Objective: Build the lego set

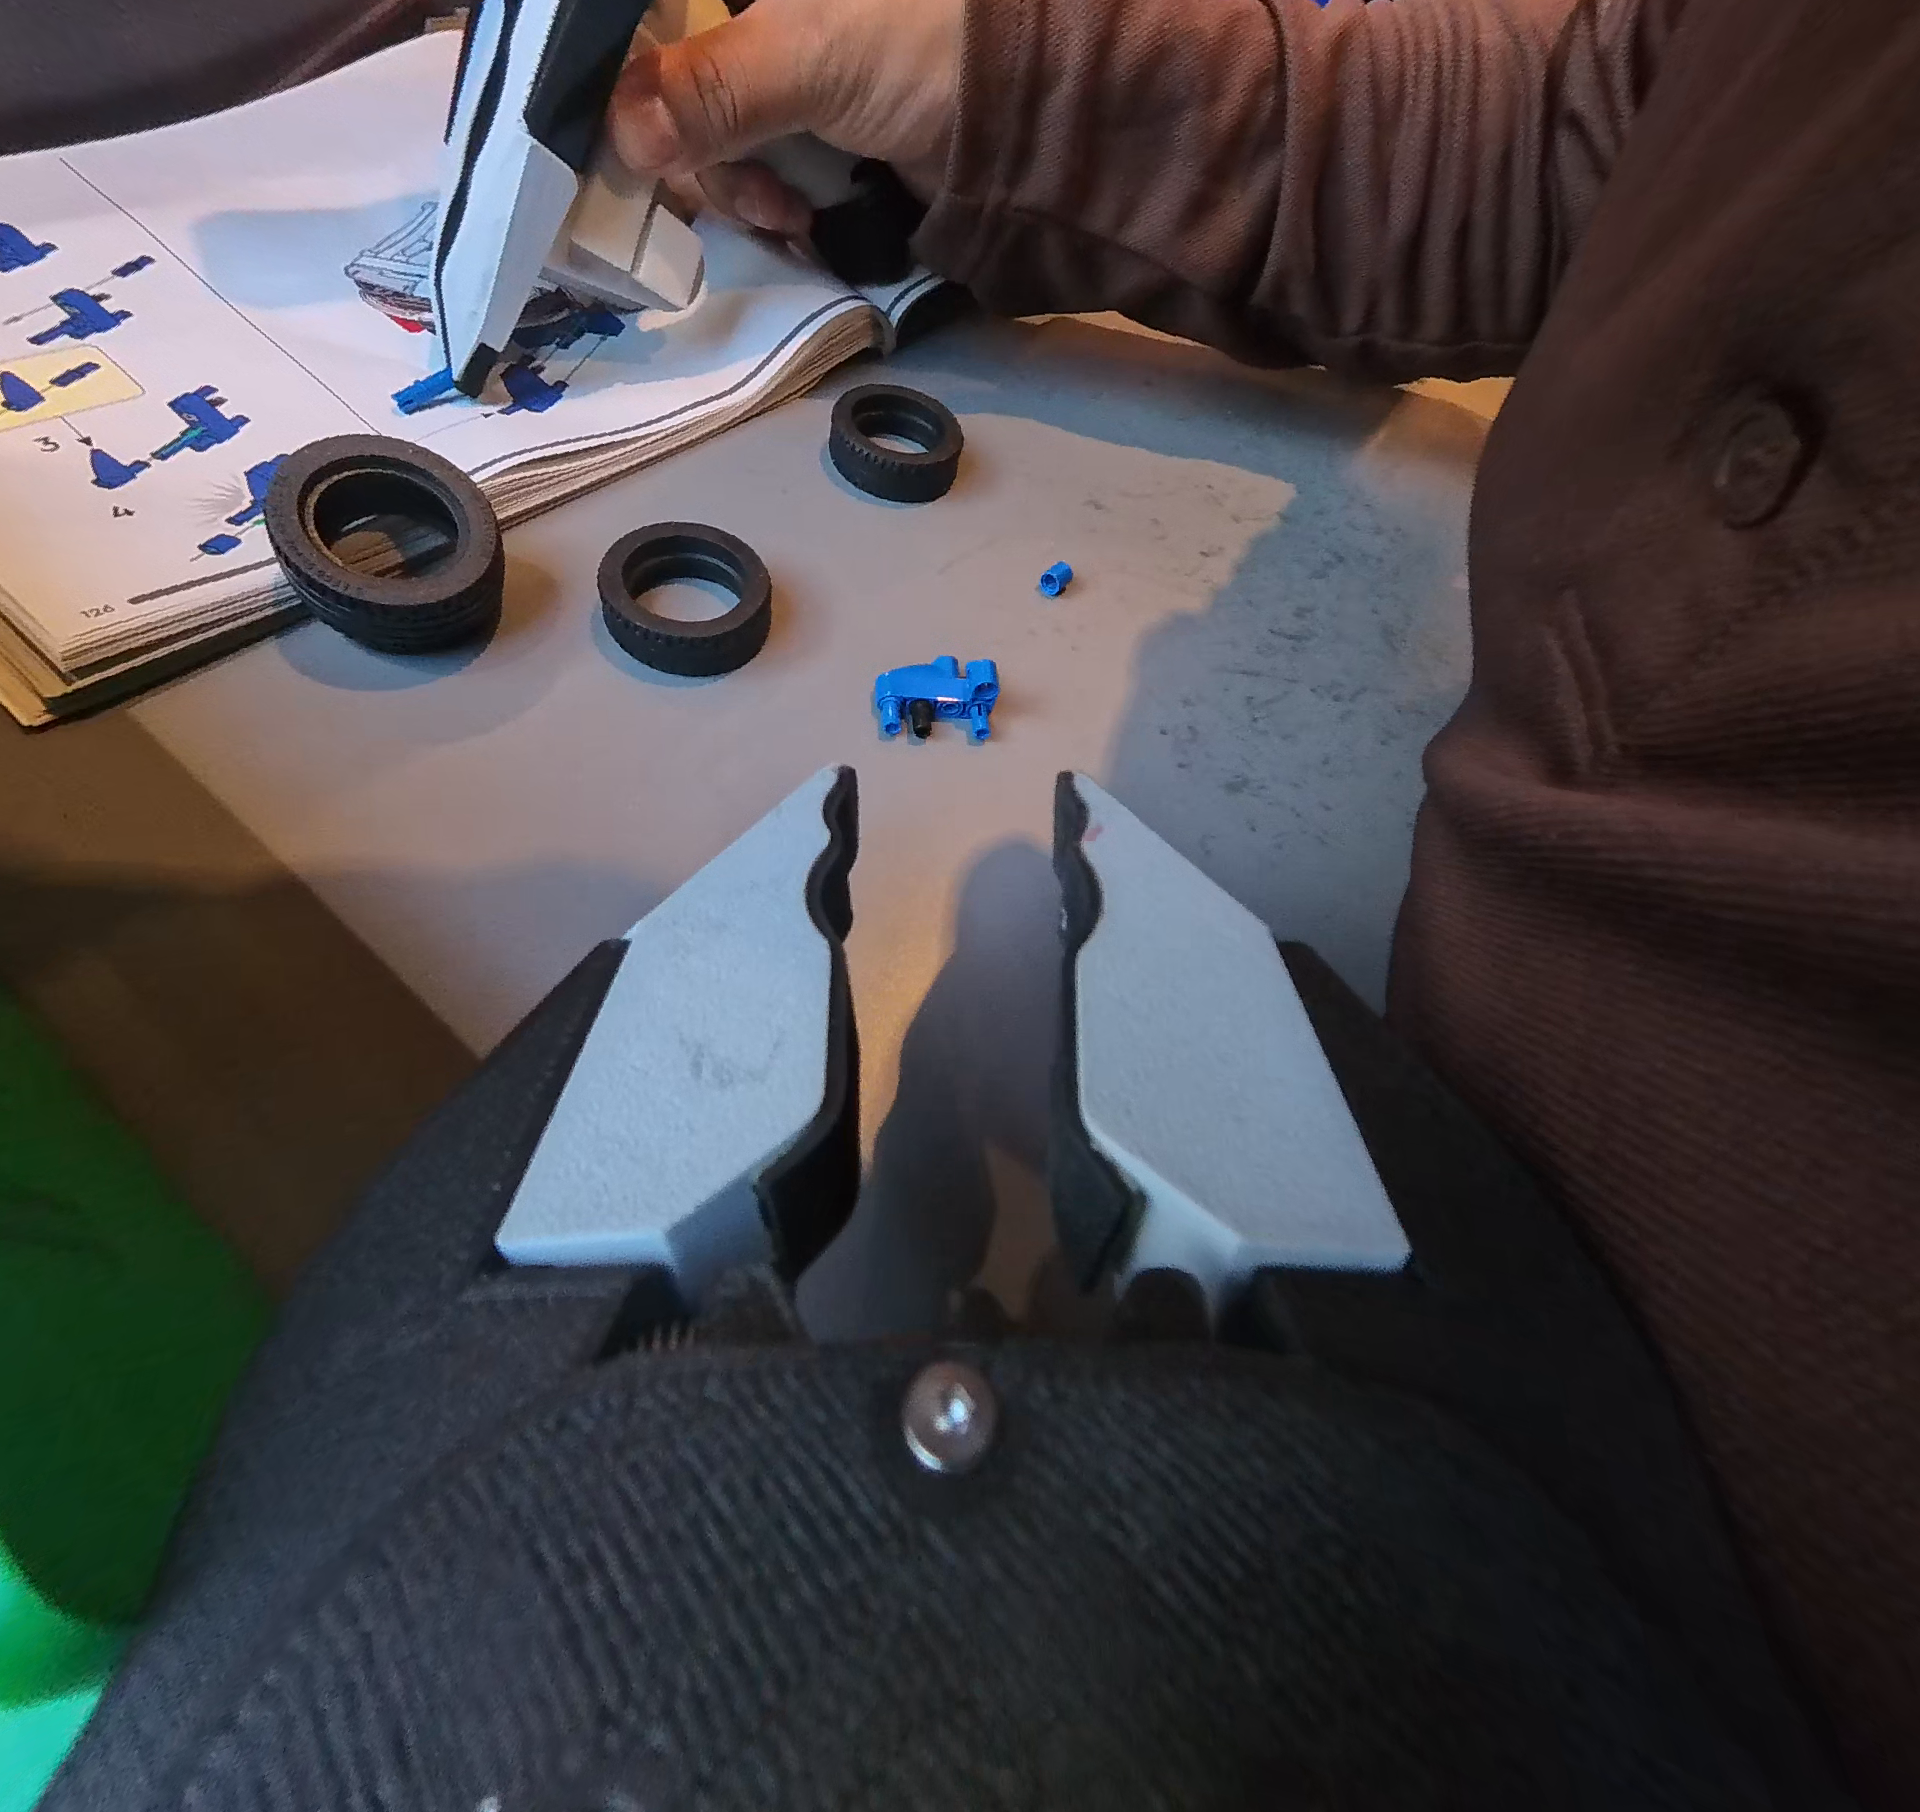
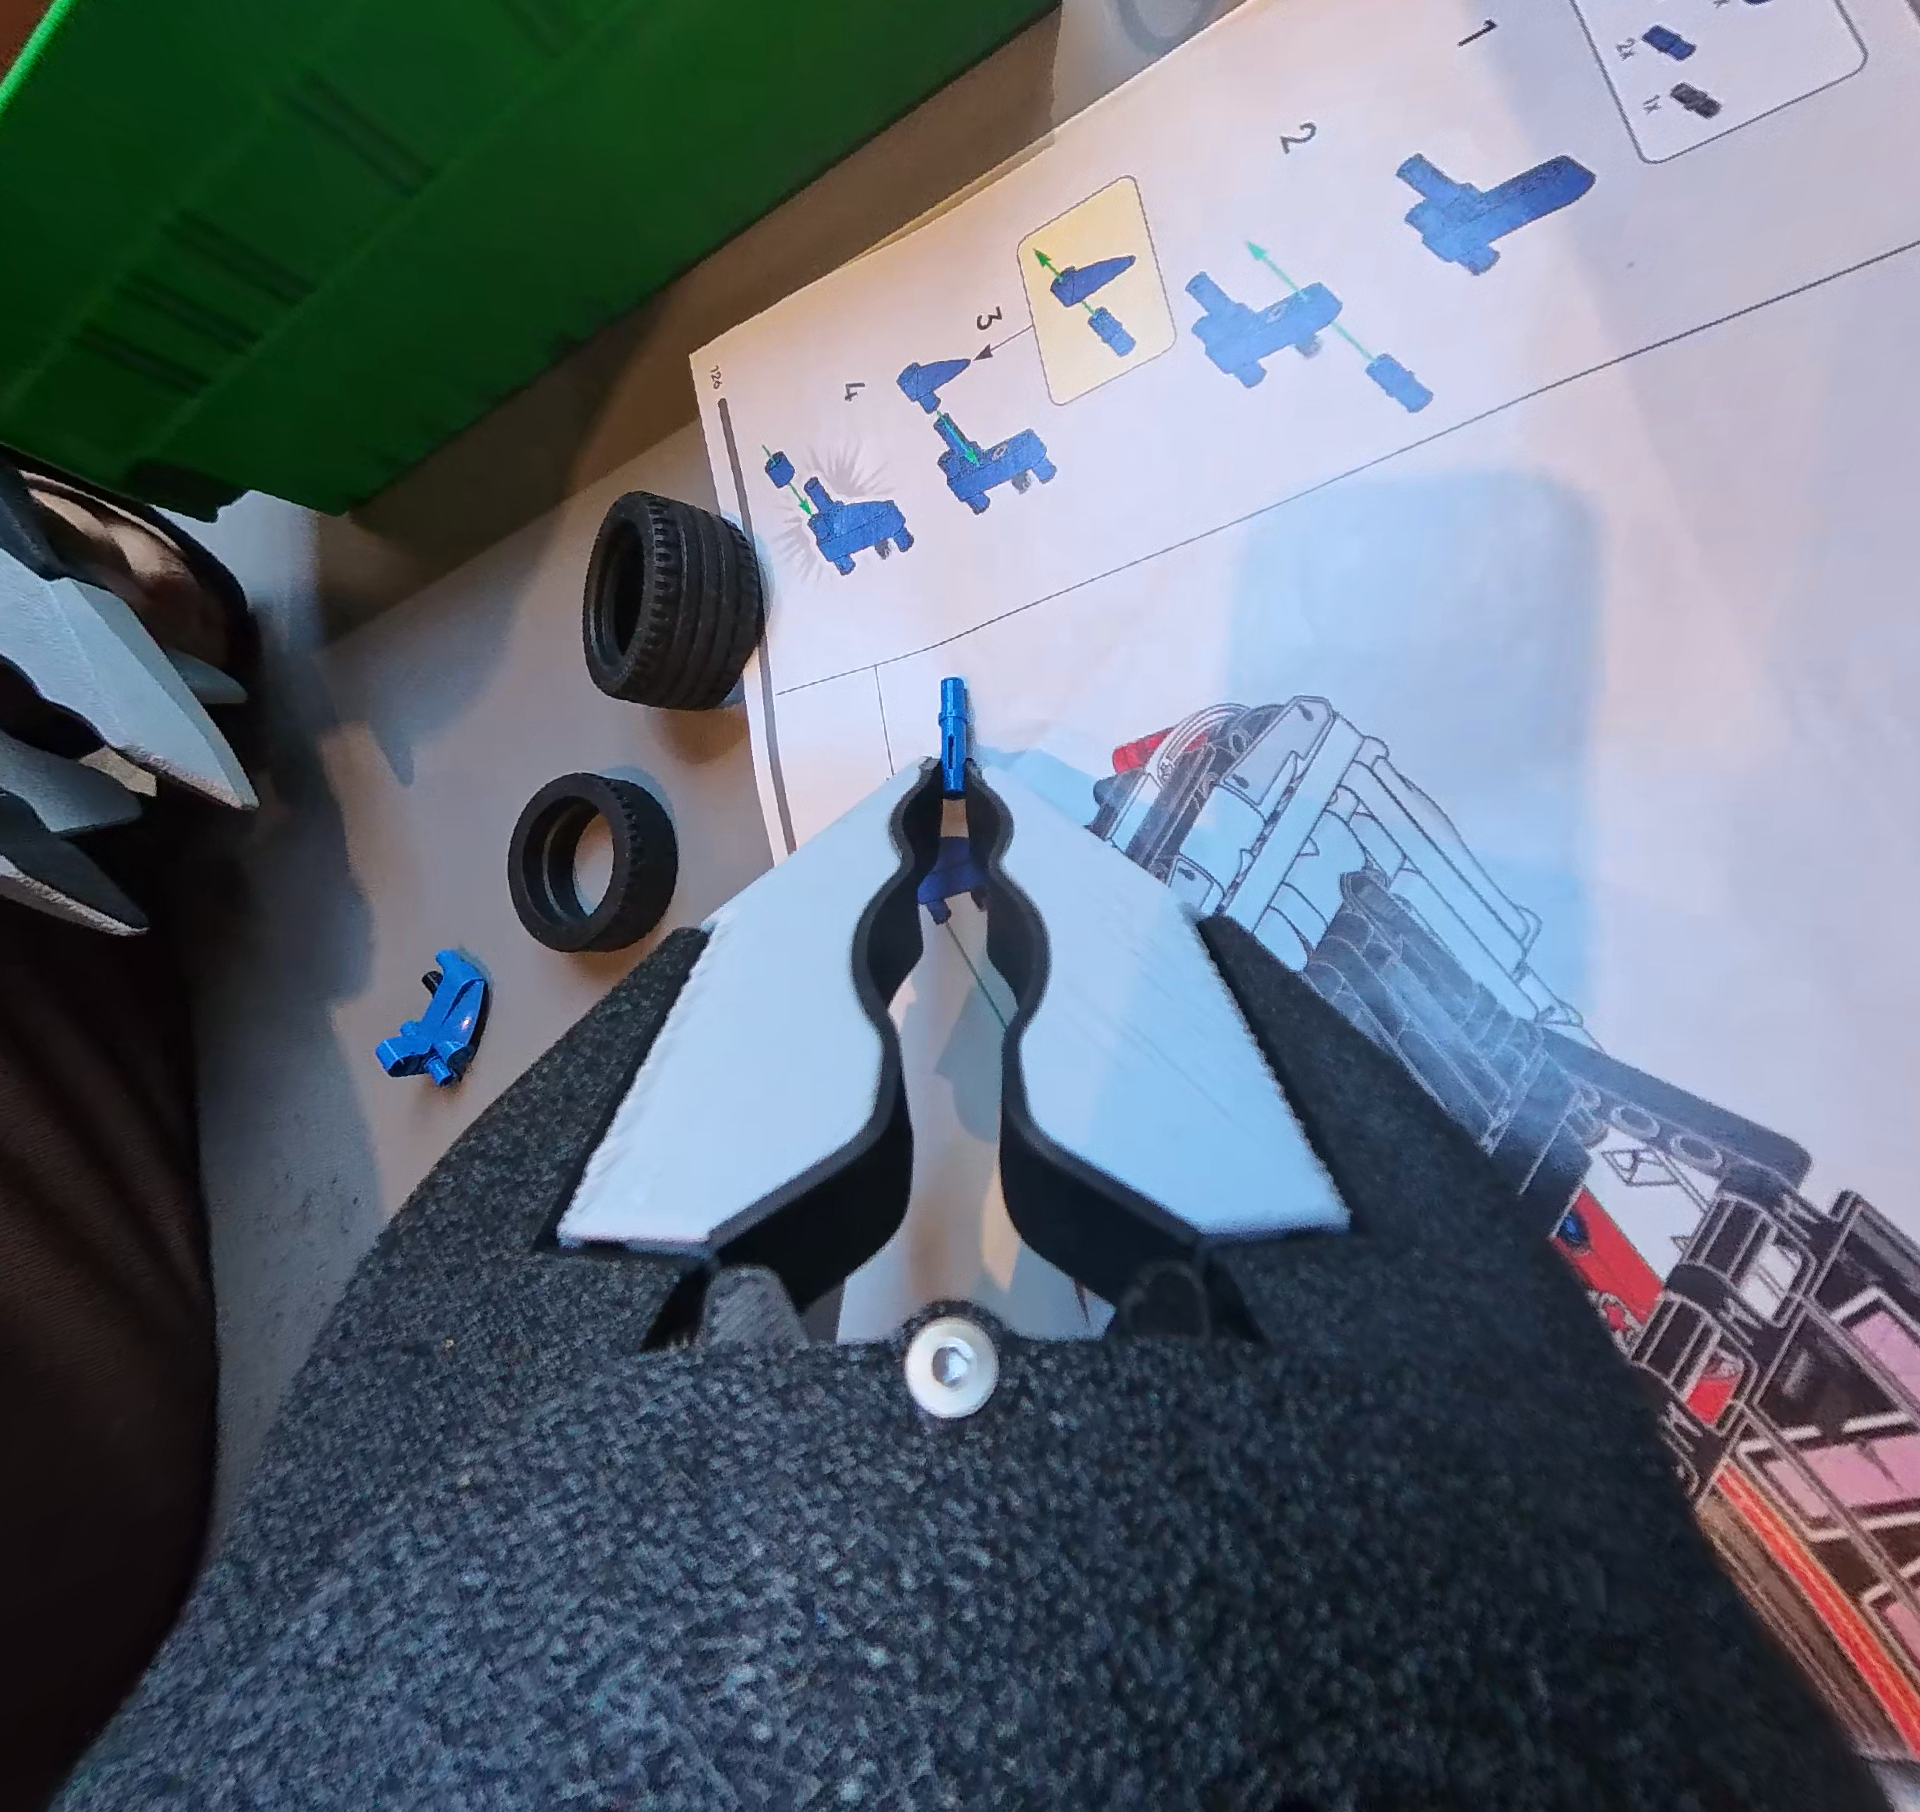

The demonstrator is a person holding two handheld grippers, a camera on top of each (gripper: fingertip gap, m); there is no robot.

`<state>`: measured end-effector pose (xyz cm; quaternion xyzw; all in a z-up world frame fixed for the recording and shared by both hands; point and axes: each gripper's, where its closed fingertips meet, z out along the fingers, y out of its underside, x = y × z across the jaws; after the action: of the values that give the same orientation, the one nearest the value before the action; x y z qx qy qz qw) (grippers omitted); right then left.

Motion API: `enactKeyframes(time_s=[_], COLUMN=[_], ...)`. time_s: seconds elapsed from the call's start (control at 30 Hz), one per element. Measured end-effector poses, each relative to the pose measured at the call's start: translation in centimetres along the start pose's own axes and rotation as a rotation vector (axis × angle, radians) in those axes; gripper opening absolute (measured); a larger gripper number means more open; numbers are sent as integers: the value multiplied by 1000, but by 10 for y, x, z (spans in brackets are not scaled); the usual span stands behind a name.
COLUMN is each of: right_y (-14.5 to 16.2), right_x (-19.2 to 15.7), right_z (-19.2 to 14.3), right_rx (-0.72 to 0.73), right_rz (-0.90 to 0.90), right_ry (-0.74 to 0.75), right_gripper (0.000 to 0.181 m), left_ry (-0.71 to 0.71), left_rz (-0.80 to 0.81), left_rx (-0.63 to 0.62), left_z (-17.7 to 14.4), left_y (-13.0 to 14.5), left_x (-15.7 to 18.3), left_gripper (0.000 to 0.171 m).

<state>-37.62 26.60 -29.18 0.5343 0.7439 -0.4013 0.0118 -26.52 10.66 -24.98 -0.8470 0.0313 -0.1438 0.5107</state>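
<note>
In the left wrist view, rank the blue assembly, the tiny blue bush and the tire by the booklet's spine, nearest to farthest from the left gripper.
From the left gripper:
1. Blue assembly, just ahead of the tips.
2. Tiny blue bush, farther, slightly right.
3. Tire by the booklet's spine, farthest.

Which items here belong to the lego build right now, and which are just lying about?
In use: blue pin shut in the right tongs; blue sub-assembly ahead of the open left tongs; small blue bush; instruction booklet.

Lying about: three black tyres; green bin.
</note>
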Motion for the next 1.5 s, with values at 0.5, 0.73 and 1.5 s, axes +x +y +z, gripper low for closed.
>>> enactKeyframes(time_s=[0.5,0.73,1.5], right_y=[-1,-2,82], right_x=[0,-3,-127], right_z=[1,4,-13], right_rx=[4,3,-81], right_rz=[9,24,-392], right_ry=[-13,-52,-184], right_gripper=[4,4,4], left_ry=[6,22,-49], left_rz=[2,-4,30], left_rx=[-4,-13,-198], left_z=[1,2,46], left_y=[0,2,8], left_x=[1,2,-10], left_gripper=[35,33,58])
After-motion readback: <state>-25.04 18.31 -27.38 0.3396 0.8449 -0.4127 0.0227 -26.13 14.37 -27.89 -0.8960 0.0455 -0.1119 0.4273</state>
